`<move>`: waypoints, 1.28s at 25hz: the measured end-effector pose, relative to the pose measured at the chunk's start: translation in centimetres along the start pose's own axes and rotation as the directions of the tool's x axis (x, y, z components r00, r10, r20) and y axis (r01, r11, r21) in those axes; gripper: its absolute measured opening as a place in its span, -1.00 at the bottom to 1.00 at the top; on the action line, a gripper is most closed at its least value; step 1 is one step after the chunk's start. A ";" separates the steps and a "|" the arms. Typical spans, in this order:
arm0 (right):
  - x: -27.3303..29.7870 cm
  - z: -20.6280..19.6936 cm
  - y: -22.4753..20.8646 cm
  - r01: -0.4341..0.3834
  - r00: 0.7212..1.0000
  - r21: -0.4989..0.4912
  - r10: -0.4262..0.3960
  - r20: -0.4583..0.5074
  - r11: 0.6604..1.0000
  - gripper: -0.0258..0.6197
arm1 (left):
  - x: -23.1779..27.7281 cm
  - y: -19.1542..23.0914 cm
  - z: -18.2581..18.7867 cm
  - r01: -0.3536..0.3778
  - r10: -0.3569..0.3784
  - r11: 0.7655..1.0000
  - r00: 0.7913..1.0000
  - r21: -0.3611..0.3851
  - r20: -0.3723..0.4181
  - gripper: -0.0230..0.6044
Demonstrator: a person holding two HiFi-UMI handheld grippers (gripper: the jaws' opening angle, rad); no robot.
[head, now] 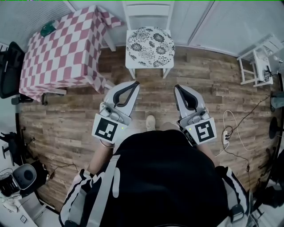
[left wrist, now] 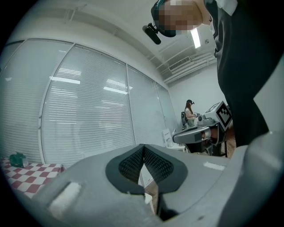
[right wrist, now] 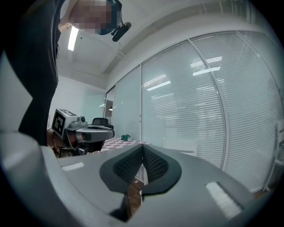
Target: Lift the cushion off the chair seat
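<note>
Count, head view:
- Grippers: two, left gripper (head: 135,83) and right gripper (head: 176,87).
- Floral cushion (head: 150,46): one.
- White chair (head: 148,10): one.
- Bench (head: 62,55), checked cover: one.
- Green item (head: 47,29): one.
- Black office chair (head: 9,66): one.
- White stand (head: 258,57): one.

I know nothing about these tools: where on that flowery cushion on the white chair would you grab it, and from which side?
Its near rim, approached from the front: the cushion lies flat on the chair seat, and the backrest blocks the far side. The left gripper and right gripper are both shut, so their jaws likely need opening first.
</note>
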State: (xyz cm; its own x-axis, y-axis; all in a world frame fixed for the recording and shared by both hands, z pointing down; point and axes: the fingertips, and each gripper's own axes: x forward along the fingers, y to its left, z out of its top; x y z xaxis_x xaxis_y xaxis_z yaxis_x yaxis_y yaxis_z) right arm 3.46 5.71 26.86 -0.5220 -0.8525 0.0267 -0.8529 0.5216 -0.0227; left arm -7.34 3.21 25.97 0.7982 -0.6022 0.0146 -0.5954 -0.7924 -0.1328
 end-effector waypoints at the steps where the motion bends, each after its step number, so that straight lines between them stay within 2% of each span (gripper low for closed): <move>1: 0.1 -0.1 0.1 -0.006 1.000 0.001 0.006 -0.001 1.000 -0.92 | 0.0 0.0 -0.1 -0.001 0.001 1.000 1.000 -0.002 0.001 -0.94; 11: 1.1 -0.6 0.3 -0.047 0.999 -0.004 0.047 -0.023 0.999 -0.92 | 0.8 0.0 -0.5 -0.006 0.006 0.999 1.000 -0.033 -0.002 -0.94; 32: 1.5 -1.5 -0.7 0.008 0.998 -0.018 -0.009 -0.057 1.000 -0.92 | 0.8 1.6 -2.0 0.006 -0.006 0.998 1.000 -0.069 -0.009 -0.94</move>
State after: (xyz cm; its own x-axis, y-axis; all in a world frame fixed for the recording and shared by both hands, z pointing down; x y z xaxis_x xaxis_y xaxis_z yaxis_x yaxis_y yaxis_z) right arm 3.22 4.12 28.36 -0.5135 -0.8540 0.0840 -0.8571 0.5151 -0.0041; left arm -7.84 1.22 27.73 0.8010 -0.5982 0.0244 -0.5958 -0.8005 -0.0645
